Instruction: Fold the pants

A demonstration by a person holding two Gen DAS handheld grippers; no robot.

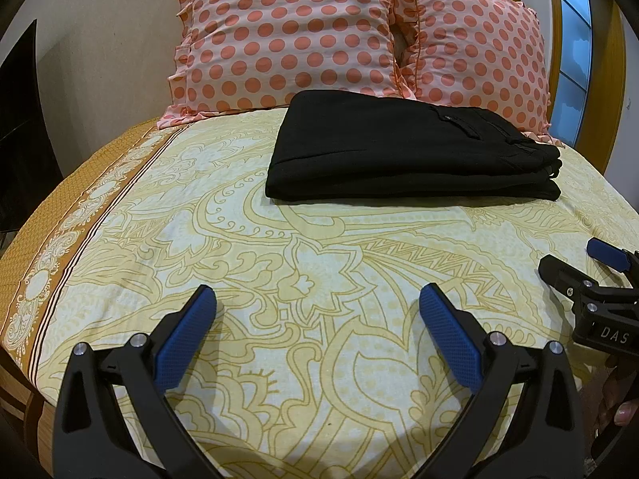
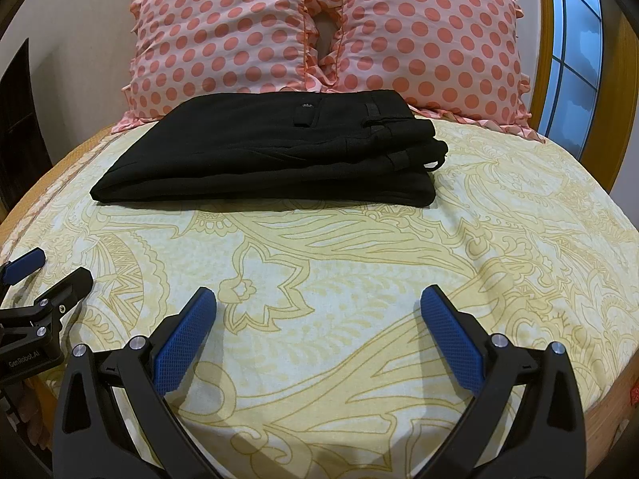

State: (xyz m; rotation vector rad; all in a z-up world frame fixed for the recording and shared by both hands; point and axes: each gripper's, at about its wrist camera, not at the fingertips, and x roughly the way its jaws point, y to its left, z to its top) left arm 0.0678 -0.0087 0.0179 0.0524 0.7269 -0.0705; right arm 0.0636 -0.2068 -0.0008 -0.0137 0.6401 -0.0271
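Black pants (image 1: pixel 411 151) lie folded in a flat stack on the yellow patterned bedsheet (image 1: pixel 319 263), just in front of the pillows; they also show in the right wrist view (image 2: pixel 271 151). My left gripper (image 1: pixel 317 299) is open and empty, held above the sheet well short of the pants. My right gripper (image 2: pixel 318 299) is open and empty too, also short of the pants. Each gripper shows at the edge of the other's view, the right one (image 1: pixel 575 267) and the left one (image 2: pixel 52 271).
Two pink polka-dot pillows (image 1: pixel 287 36) (image 2: pixel 431 36) lean against the wall behind the pants. A wooden bed frame and window (image 2: pixel 575 48) stand at the right. The bed's left edge (image 1: pixel 24 279) drops off beside a dark panel.
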